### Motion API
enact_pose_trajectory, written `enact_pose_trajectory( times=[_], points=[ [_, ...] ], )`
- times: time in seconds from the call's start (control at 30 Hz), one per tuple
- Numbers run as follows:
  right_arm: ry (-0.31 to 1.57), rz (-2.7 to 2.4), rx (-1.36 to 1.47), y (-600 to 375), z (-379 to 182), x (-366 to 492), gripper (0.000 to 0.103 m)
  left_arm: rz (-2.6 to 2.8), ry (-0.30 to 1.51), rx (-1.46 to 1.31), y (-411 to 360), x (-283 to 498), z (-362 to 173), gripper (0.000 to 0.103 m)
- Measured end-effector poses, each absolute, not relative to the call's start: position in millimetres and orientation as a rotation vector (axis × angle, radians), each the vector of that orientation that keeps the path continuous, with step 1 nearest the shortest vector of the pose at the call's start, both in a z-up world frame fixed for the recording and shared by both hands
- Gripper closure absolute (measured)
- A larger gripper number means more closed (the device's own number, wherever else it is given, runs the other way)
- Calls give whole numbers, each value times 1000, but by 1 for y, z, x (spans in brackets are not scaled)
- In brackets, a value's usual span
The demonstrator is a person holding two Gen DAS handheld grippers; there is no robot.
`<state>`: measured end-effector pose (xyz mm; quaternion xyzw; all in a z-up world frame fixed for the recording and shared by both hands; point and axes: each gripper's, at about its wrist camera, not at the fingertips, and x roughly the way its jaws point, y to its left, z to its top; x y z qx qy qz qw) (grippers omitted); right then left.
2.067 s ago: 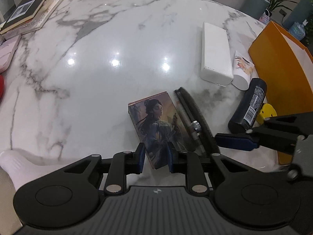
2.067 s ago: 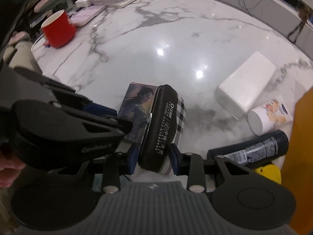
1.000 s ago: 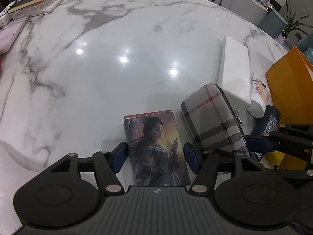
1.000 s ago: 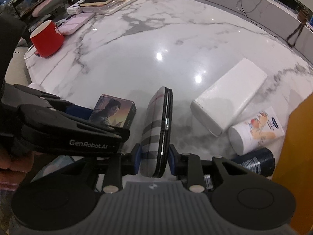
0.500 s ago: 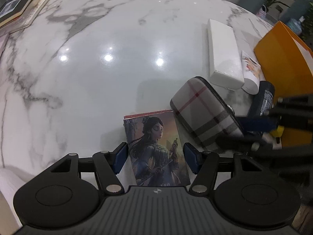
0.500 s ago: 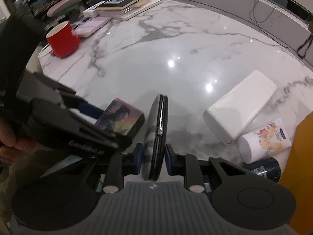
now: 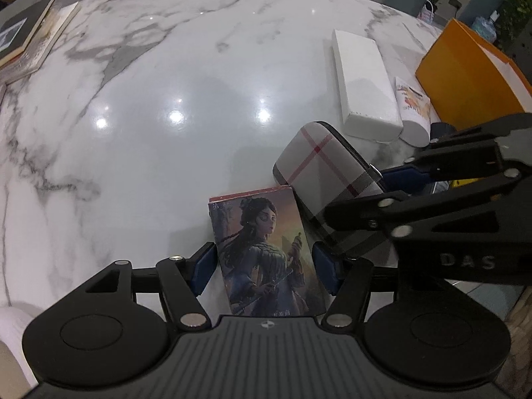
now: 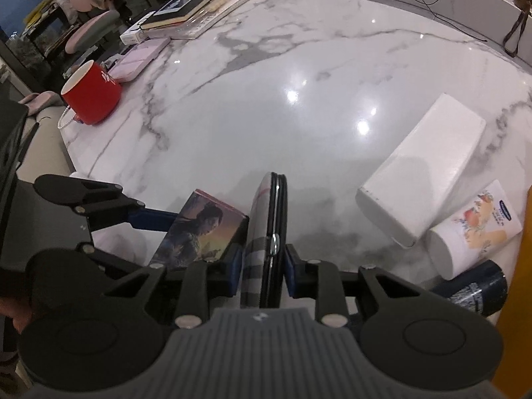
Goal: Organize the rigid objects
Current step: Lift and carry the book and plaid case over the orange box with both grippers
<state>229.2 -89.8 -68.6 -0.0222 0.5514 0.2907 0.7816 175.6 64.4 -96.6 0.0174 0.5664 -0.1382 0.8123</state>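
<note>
A small box with a painted woman on its face [image 7: 266,246] stands on the marble table [image 7: 166,99] between the pads of my left gripper [image 7: 262,262]; the pads sit at its sides with small gaps. It also shows in the right wrist view [image 8: 202,229]. My right gripper [image 8: 262,266] is shut on a plaid glasses case [image 8: 266,232], held on edge right beside the box. In the left wrist view the case [image 7: 326,169] leans against the box's right side.
A white box [image 8: 422,169], a printed white tube [image 8: 472,229] and a dark can [image 8: 472,286] lie at the right beside an orange container [image 7: 465,73]. A red mug [image 8: 91,96], pink cases [image 8: 139,58] and books [image 8: 189,3] sit at the far left.
My left gripper let go of the picture box and opened. My right gripper turned the glasses case onto its edge and brought it beside the box.
</note>
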Motion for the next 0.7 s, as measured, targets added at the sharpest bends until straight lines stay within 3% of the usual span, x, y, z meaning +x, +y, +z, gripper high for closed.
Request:
enact_pose_trajectory(
  times=[0.27,0.7],
  points=[
    [1184,599,-96,-81,-70,225,80,-270,1167,144,49,168,-101,29],
    [1169,507,-86,-104,-65,220,84,-253,1115,99,51,164,-94,34]
  ],
)
